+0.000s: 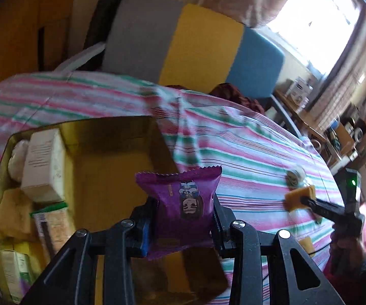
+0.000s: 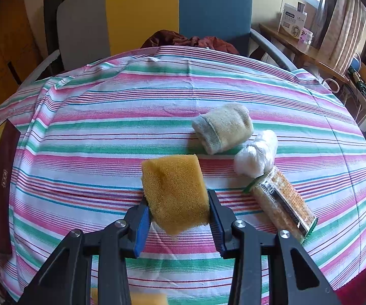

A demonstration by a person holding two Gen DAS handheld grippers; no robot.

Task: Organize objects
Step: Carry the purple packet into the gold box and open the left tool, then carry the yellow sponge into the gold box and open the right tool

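Observation:
My left gripper (image 1: 183, 218) is shut on a purple snack packet (image 1: 183, 203), held above the near right corner of an open box (image 1: 111, 162) with a yellow inside. The box holds a white carton (image 1: 44, 162), a green-edged cracker pack (image 1: 53, 226), a sponge and other small packs. My right gripper (image 2: 179, 218) is shut on a yellow sponge (image 2: 175, 195), lifted just above the striped cloth; the sponge (image 1: 298, 198) and that gripper show at the right of the left wrist view.
On the striped tablecloth (image 2: 106, 117) lie a rolled sock (image 2: 223, 129), a white plastic-wrapped bundle (image 2: 256, 155) and a long cracker pack (image 2: 282, 200). The box's dark red lid (image 2: 1, 190) stands at the left edge. A grey, yellow and blue chair (image 2: 142, 12) is behind the table.

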